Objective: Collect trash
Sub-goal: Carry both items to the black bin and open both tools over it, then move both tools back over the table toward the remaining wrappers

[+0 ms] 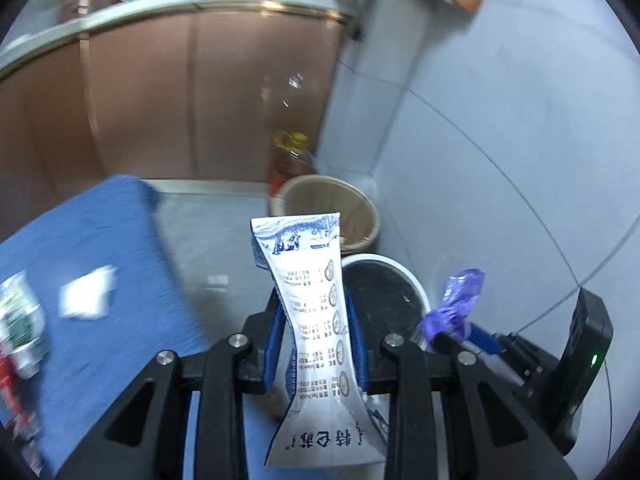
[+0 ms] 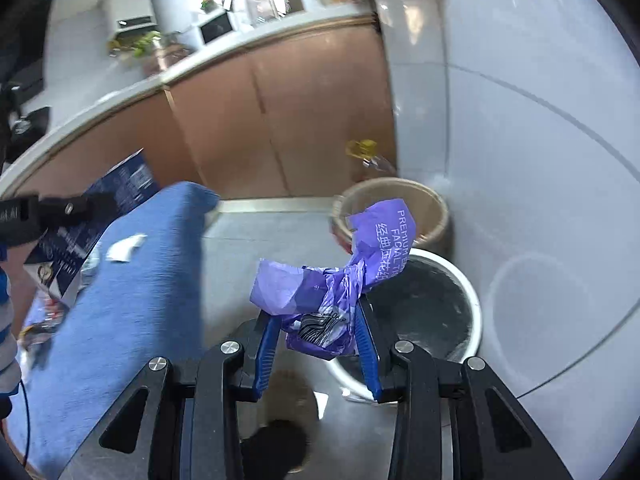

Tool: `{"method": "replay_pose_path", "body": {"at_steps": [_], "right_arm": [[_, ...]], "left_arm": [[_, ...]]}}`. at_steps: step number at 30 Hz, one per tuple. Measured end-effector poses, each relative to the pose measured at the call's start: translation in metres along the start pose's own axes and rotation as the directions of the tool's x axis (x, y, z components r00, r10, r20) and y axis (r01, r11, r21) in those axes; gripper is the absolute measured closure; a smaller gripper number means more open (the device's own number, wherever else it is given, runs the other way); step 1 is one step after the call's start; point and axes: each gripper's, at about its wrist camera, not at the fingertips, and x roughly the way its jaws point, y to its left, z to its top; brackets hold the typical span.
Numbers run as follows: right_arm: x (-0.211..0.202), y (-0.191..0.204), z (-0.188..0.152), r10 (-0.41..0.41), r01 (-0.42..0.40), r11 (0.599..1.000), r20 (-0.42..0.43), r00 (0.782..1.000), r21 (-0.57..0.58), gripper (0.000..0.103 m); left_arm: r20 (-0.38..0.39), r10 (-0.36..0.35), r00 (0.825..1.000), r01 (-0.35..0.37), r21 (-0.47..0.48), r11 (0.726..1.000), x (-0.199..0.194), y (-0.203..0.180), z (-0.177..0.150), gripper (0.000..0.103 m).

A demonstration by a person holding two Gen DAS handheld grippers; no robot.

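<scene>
A flattened blue-and-white milk carton [image 1: 316, 320] is pinched at its waist by the left gripper [image 1: 316, 328], and a crumpled purple tissue wrapper [image 2: 324, 300] is clamped in the right gripper [image 2: 318, 336]. Both hang over bare grey floor [image 1: 212, 232] beyond the blue table edge [image 1: 160, 240]. The white-rimmed bin [image 2: 474, 312] and the tan bin [image 2: 440, 208] behind it sit against the wall; their contents are blurred, perhaps scraps.

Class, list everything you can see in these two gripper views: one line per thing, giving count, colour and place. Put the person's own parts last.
Milk carton: one, white and blue, squashed in the left gripper.
Tissue wrapper: one, purple, crumpled in the right gripper.
White bin: one, dark liner, on the floor by the wall.
Beige bin: one, behind the white bin.
Table cloth: one, blue, left side.
Paper scrap: one, white, on the cloth.
Cabinets: brown, background.
Left gripper: black, blue fingers.
Right gripper: the same.
</scene>
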Motion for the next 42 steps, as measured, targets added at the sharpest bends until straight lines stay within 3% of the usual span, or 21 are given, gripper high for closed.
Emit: {"method": "replay_pose_path", "body": {"at_steps": [9,11,14,17,23,29,34,38,42], "right_arm": [[0.064,-0.043,0.007,-0.090,0.091,0.996,-0.079,0.993,0.018,0.066],[0.073,-0.049,0.008,-0.112,0.114,0.993,-0.091,0.990,0.021,0.065],[0.078,-0.053,0.008,-0.144,0.147,0.989,-0.103,0.984,0.023,0.060],[0.077,-0.057,0.011,-0.164,0.167,0.986,-0.101,0.981,0.026,0.053],[0.058,-0.049,0.012,-0.181,0.184,0.982,-0.082,0.980,0.030,0.048],[0.016,-0.023,0.019,-0.158,0.158,0.987,-0.010,0.987,0.028,0.045],[-0.036,0.010,0.025,-0.110,0.108,0.994,0.081,0.991,0.021,0.039],[-0.081,0.045,0.030,-0.049,0.051,0.999,0.151,0.987,-0.015,0.037],[-0.118,0.081,0.037,0.020,-0.005,0.998,0.206,0.978,-0.070,0.037]], "left_arm": [[-0.106,-0.029,0.994,0.035,0.048,0.998,0.116,-0.042,0.022,0.074],[-0.132,-0.062,0.989,0.068,0.044,0.997,0.133,-0.043,0.026,0.070],[-0.123,-0.054,0.991,0.060,0.048,0.997,0.144,-0.045,0.032,0.060],[-0.116,-0.087,0.989,0.090,0.019,0.996,0.143,-0.045,0.036,0.060],[-0.046,-0.071,0.996,0.073,0.032,0.997,0.099,-0.039,0.035,0.059],[0.061,-0.034,0.998,0.032,0.031,0.999,0.021,-0.022,0.026,0.059],[0.177,0.002,0.984,-0.005,0.018,1.000,-0.058,-0.008,0.011,0.059],[0.257,0.039,0.966,-0.039,-0.004,0.999,-0.117,0.008,-0.008,0.049],[0.309,0.088,0.947,-0.085,-0.024,0.996,-0.166,0.028,-0.031,0.048]]}}
